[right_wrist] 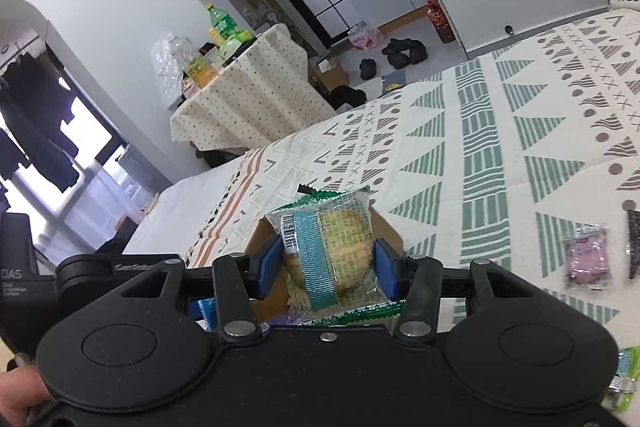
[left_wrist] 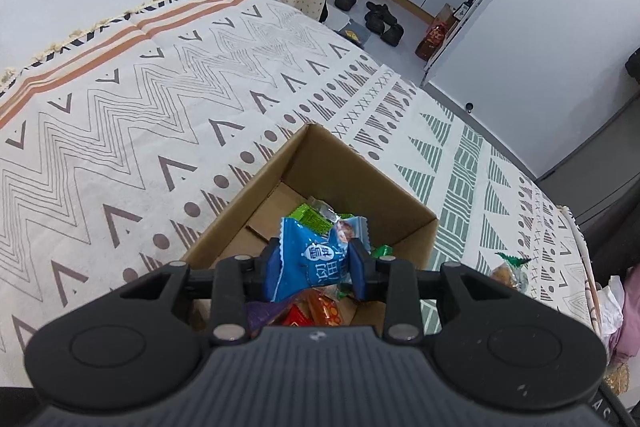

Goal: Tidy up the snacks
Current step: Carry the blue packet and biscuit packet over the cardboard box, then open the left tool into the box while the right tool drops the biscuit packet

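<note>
Snacks first: your left gripper is clamped on a blue packet, hanging right over the open cardboard box, and your right gripper is pinching a clear-wrapped cake with a teal band, just short of the same box, which peeks out behind it. Biggest risk, I'd say, is the two grippers crowding each other at the box mouth; the left gripper's body is already visible at the edge of the right view, so if you bring both in at once you could bump the box wall and shove it across the patterned bedspread. Blue packet is also only held by its middle, so it may catch on a pad when you let go. Box already holds a heap: green wrappers, a clear one, red and orange ones nearer you. Out on the spread you've still got a pink packet and a green-ended cake waiting.
</note>
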